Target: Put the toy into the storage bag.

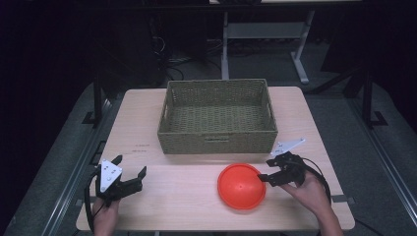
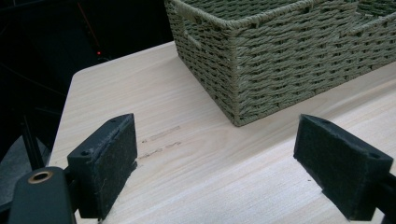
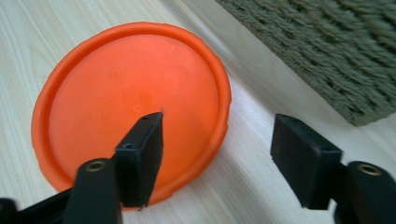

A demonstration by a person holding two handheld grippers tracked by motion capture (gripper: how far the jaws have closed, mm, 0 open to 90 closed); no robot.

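**Orange dish lies upside down at the right gripper, basket beyond**

Nearest the person, the left gripper (image 1: 129, 173) rests at the table's (image 1: 187, 206) front left corner, jaws spread wide with nothing between them; in the left gripper view its pads (image 2: 108, 164) frame bare wood. On the other side, the right gripper (image 1: 267, 169) is held by a hand (image 1: 310, 192) just beside the orange dish (image 1: 242, 186), jaws parted and gripping nothing. In the right gripper view one jaw hangs over the dish (image 3: 133, 105) and the other over bare table past its rim. The dish is round, so it has no long axis; it lies dome up, rim down, right of centre. Farther back stands the woven basket (image 1: 216, 140), its long side across the table, open top up and nothing inside.
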